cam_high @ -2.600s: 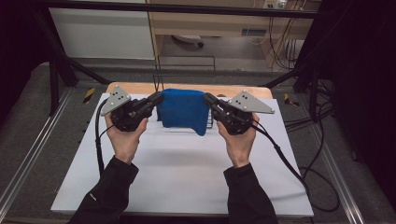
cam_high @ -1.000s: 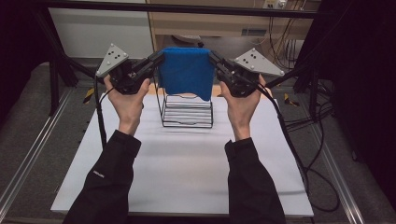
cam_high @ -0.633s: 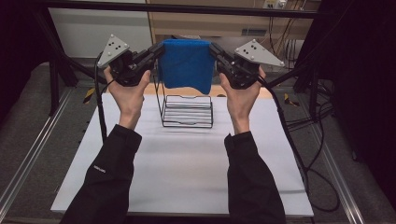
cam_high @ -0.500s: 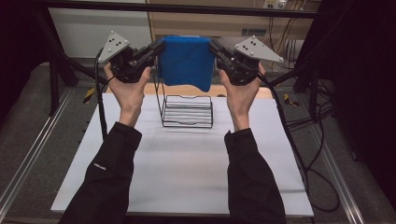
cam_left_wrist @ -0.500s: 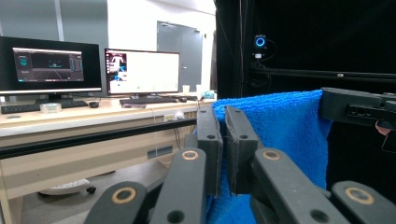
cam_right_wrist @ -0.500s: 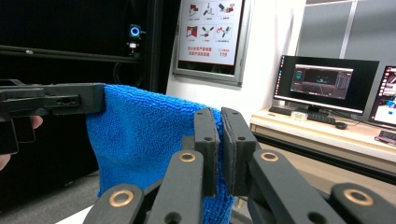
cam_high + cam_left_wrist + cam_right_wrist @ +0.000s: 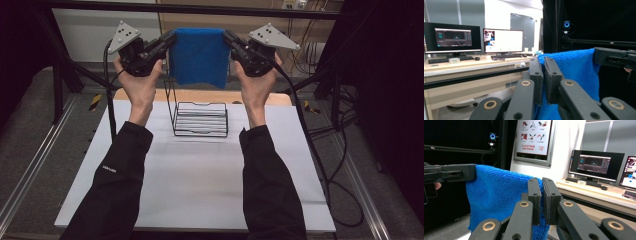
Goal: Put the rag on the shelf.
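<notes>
Blue towel (image 7: 196,56) is pinched at its two top corners, the left gripper (image 7: 167,41) clamped tight on the 9 o'clock corner and the right gripper (image 7: 229,38) on the 3 o'clock one, so it hangs stretched flat up in the air, above and just behind the wire rack (image 7: 199,118) on the white table (image 7: 200,185). It looks soft, light and floppy, not slippery, so I'd say the corners are the right place to grab or it'll sag and bunch up. Compared with a couple of seconds back, when it was a folded lump low over the table covering the rack, it's now lifted high, spread open, and the rack is in plain sight at 6 o'clock below it.
</notes>
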A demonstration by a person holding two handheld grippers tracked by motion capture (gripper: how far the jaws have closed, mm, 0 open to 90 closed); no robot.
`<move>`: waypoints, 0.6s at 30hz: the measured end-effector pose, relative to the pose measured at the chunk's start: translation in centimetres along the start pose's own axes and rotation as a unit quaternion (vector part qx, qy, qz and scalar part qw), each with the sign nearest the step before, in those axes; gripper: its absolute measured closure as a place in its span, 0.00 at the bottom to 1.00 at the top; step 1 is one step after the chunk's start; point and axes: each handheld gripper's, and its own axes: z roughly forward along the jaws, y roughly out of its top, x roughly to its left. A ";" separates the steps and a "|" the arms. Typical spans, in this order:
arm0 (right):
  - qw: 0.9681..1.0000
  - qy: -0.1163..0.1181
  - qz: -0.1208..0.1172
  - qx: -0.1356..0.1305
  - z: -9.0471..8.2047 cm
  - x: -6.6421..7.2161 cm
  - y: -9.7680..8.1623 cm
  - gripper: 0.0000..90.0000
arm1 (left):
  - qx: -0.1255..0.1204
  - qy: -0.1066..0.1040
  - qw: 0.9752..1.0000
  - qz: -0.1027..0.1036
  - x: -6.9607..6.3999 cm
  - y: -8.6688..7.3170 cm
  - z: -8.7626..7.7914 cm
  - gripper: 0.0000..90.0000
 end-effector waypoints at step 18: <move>0.999 0.005 -0.023 0.021 3.0 -1.7 -0.4 0.96 | 0.011 0.007 1.000 0.003 1.9 -0.8 1.8 0.95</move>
